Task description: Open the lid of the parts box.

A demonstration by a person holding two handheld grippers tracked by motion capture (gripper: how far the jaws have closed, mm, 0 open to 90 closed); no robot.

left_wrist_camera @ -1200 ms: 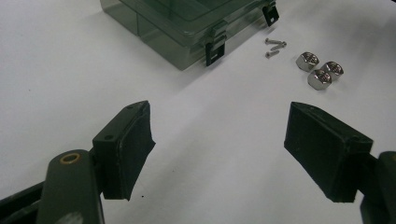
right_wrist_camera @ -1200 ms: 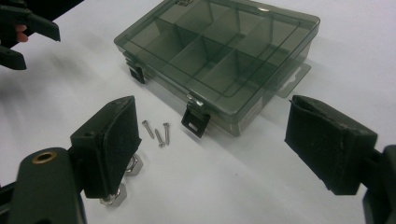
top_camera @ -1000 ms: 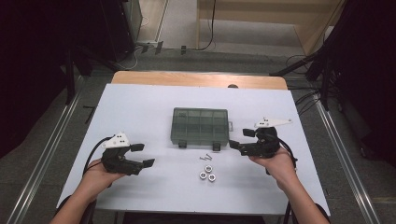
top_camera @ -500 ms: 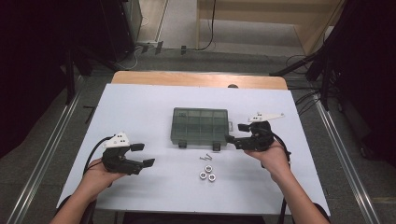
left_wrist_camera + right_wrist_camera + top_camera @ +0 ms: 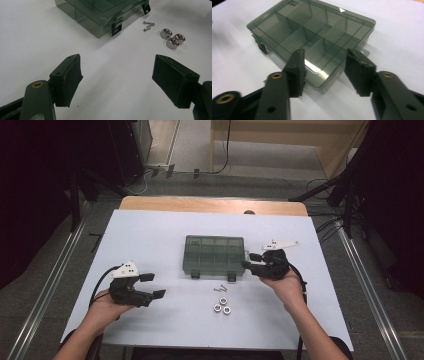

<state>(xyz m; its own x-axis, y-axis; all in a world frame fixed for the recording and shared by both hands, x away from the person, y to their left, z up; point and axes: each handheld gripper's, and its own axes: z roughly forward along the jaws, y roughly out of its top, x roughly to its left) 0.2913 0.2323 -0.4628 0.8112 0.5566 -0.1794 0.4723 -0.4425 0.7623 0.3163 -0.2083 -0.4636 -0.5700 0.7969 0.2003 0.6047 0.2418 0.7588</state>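
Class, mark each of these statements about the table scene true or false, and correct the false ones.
1. The compartment box has its lid shut. True.
2. Three nuts lie in front of the box. True.
3. The left gripper holds a nut. False: its jaws stand wide open with nothing between them.
4. The screws lie inside the box. False: they lie on the table beside the nuts.
5. The right gripper is at the box's right end. True.

Box [image 5: 100, 15] cut by top edge (left gripper view); contents unreadable.
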